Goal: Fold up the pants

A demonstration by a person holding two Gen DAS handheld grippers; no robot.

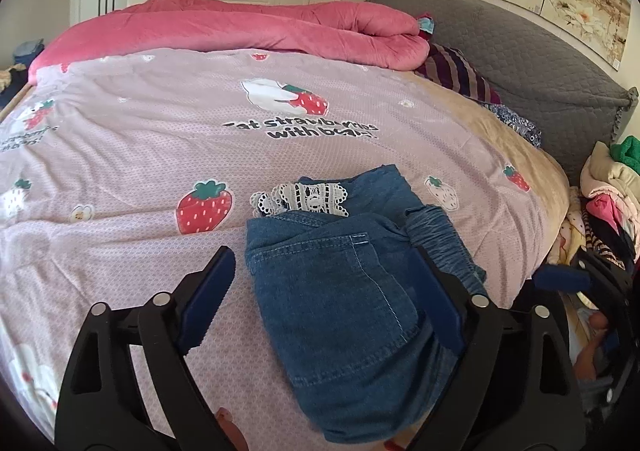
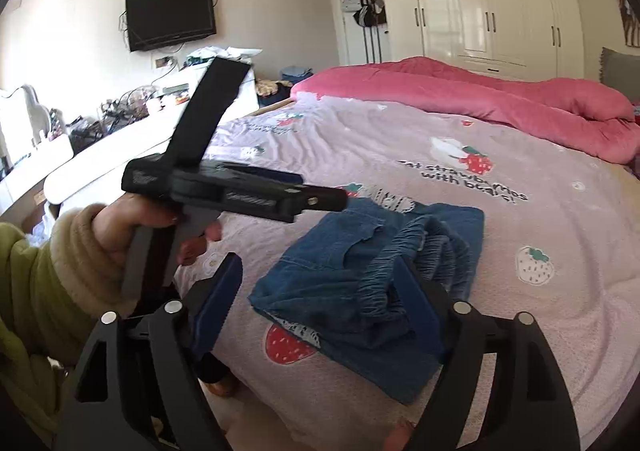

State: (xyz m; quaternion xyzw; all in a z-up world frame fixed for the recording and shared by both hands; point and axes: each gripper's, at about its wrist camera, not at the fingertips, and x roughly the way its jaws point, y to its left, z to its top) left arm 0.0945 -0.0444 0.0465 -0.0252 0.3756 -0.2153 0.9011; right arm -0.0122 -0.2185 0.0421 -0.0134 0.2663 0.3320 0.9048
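Bed (image 1: 120,139) w/ strawberry cover carries the pants (image 1: 344,291), folded into a compact denim bundle near its front edge, so the fold looks done, which is prob why left gripper (image 1: 324,291) & right gripper (image 2: 316,307) hover w/ jaws apart, gripping nothing.

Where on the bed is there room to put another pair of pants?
The bedspread lies bare between the folded jeans and the pink quilt, and left of the jeans. It is crowded by the headboard, where a striped cloth lies, and beside the bed, at the clothes pile.
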